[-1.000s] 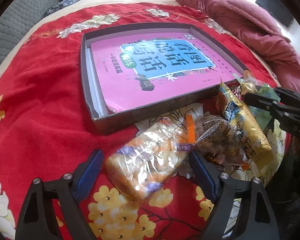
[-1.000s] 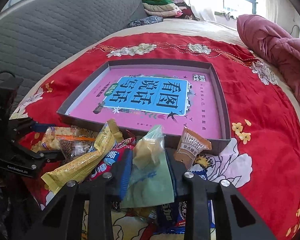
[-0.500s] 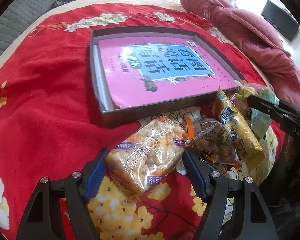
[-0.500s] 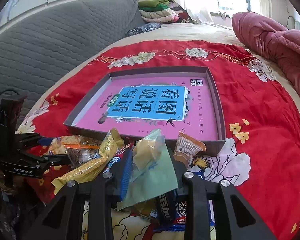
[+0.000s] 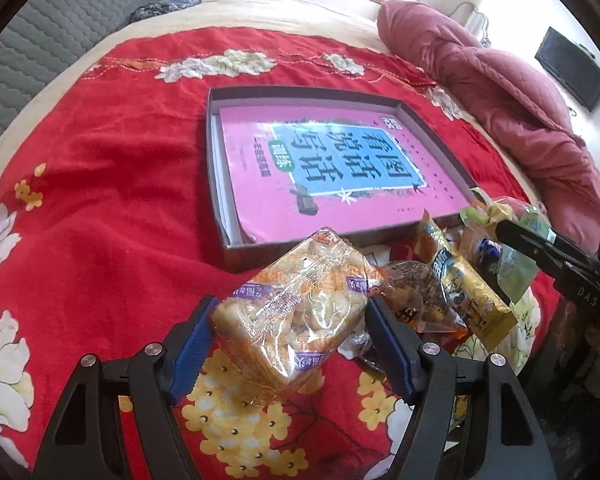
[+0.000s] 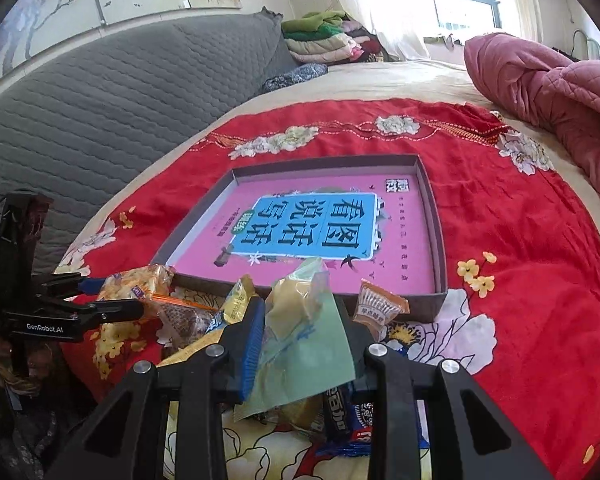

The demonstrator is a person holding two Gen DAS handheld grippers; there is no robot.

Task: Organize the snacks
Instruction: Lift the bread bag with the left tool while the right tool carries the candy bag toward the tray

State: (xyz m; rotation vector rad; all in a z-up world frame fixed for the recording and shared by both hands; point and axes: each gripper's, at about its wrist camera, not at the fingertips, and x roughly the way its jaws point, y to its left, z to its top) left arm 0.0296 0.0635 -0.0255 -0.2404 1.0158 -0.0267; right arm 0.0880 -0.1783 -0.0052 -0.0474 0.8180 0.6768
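Note:
A shallow grey box (image 5: 216, 168) with a pink book (image 5: 332, 172) inside lies on the red floral cloth; it also shows in the right wrist view (image 6: 436, 240). My left gripper (image 5: 290, 326) is shut on a clear bread packet (image 5: 296, 312), lifted above the cloth near the box's front edge. My right gripper (image 6: 302, 330) is shut on a pale green packet (image 6: 304, 344), raised over the snack pile. That pile, in front of the box, holds a yellow packet (image 5: 468, 292), a brown clear packet (image 5: 420, 300), an orange packet (image 6: 380, 306) and a blue packet (image 6: 348, 428).
A pink quilt (image 5: 500, 96) lies at the right of the bed. A grey quilted headboard (image 6: 120, 112) and folded clothes (image 6: 324, 40) stand behind. The cloth's front edge drops off beside the snack pile.
Both grippers have risen with their packets. The left one closed on the bread packet and lifted it; the right one carried the green packet upward, towards the box.

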